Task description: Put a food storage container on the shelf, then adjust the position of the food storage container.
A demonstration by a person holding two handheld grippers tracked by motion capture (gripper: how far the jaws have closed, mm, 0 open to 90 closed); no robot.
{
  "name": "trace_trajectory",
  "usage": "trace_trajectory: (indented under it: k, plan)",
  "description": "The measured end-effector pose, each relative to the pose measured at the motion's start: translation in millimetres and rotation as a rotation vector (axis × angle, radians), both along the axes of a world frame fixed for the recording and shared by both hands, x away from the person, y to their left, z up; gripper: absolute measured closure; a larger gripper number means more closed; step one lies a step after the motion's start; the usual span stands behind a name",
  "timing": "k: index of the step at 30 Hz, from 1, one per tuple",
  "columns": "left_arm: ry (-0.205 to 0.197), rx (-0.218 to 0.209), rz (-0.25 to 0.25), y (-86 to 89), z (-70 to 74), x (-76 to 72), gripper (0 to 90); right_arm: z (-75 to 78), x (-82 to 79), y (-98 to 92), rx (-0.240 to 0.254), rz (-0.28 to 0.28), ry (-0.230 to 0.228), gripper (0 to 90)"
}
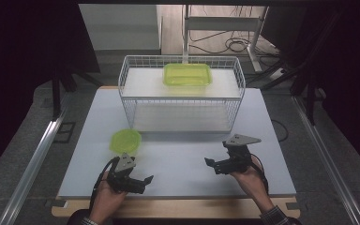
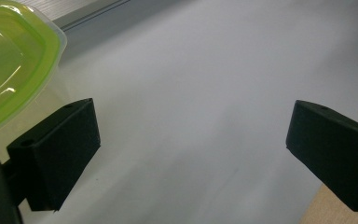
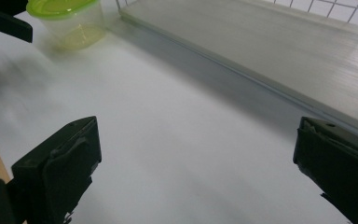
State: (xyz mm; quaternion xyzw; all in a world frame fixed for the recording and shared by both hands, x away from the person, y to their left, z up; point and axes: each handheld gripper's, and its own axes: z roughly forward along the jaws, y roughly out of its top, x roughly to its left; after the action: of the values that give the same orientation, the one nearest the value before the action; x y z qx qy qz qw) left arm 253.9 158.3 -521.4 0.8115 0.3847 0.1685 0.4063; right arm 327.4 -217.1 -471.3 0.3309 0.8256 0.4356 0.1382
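Both grippers sit low at the near edge of the white table (image 1: 178, 168), and nothing is in either one. The left gripper (image 1: 138, 182) has its jaws spread wide, released, with bare tabletop between them in its own view. The right gripper (image 1: 214, 165) is just as wide open, jaws parted over empty table, aimed across toward the left side.

The thing to go for looks like the small round container (image 1: 125, 141) with the lime-green lid, standing upright on the table just ahead of the left gripper and in front of the wire basket (image 1: 180, 96). In the left gripper view the container (image 2: 14, 60) sits off to the left, beside the left jaw and not between the two. So this grasp isn't lined up yet.

My read: the left gripper is the natural one for the pick, being nearest. It would do well to swing toward the container until the clear body sits centred in the gap, then come in level and close on the wall below the lid rim, not on the lid itself, which could pop or slip. The tub looks light, so a gentle squeeze should do.

A second lidded green container (image 1: 187, 74), rectangular, rests on the basket's upper shelf, well apart from both grippers.
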Motion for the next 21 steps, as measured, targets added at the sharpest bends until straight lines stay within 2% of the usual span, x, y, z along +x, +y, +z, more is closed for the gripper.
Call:
trace_trajectory:
  k: [8,15,21]
  plan:
    - [-0.012,0.011,-0.004,-1.4,-0.9,-0.3,2.5,-13.5,-8.7,-11.5,-0.012,-0.017,0.008,0.7]
    - [-0.016,0.012,-0.004,-1.5,-0.9,-0.2,2.0,-25.2,-12.8,-15.3,-0.049,-0.021,0.027,0.7]
    - [-0.001,0.006,0.023,-1.2,0.5,0.5,1.7,-25.4,-12.3,-14.9,-0.053,-0.021,0.019,0.8]
